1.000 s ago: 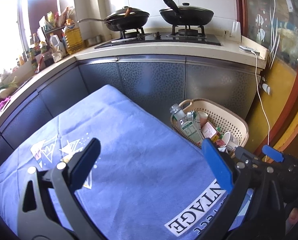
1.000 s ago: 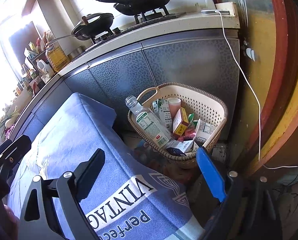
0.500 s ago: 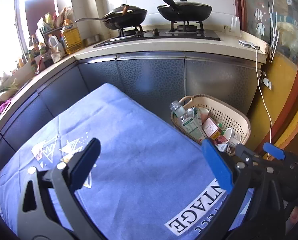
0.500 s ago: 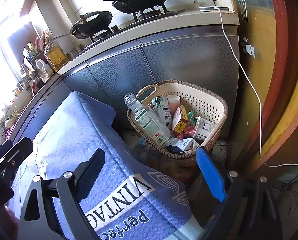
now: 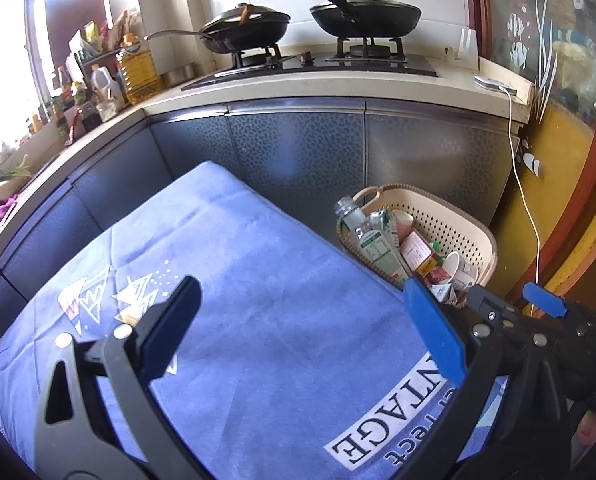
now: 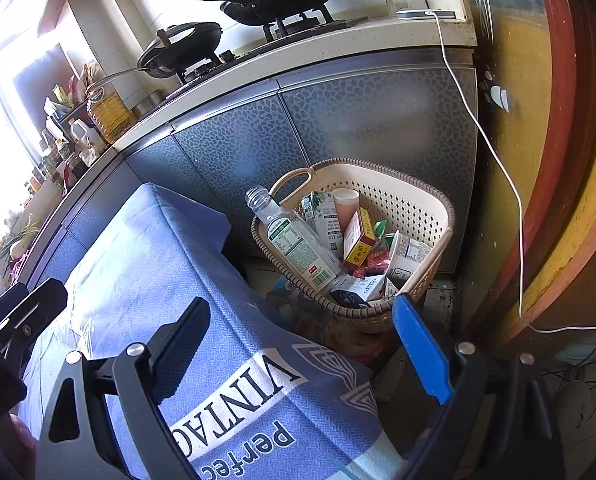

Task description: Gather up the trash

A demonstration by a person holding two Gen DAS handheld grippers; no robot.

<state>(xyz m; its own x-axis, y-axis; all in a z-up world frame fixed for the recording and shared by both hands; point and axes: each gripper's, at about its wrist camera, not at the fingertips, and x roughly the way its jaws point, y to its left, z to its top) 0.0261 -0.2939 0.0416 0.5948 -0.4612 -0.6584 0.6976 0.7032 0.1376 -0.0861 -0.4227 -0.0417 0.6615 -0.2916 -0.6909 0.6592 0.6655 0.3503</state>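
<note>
Fingers of both your left gripper (image 5: 303,332) and right gripper (image 6: 303,354) gape wide and empty, so check the blue-clothed surface (image 5: 258,300) for leftovers beside the full basket (image 6: 429,196).

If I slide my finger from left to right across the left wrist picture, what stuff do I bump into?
Oil bottle → left pan → right pan → basket → white cable.

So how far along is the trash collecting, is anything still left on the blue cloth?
Collecting looks done: the clear bottle, cartons and paper cup sit in the beige basket. Nothing is in hand; the left claw and right claw are both open and empty. No trash shows on the blue cloth.
</note>
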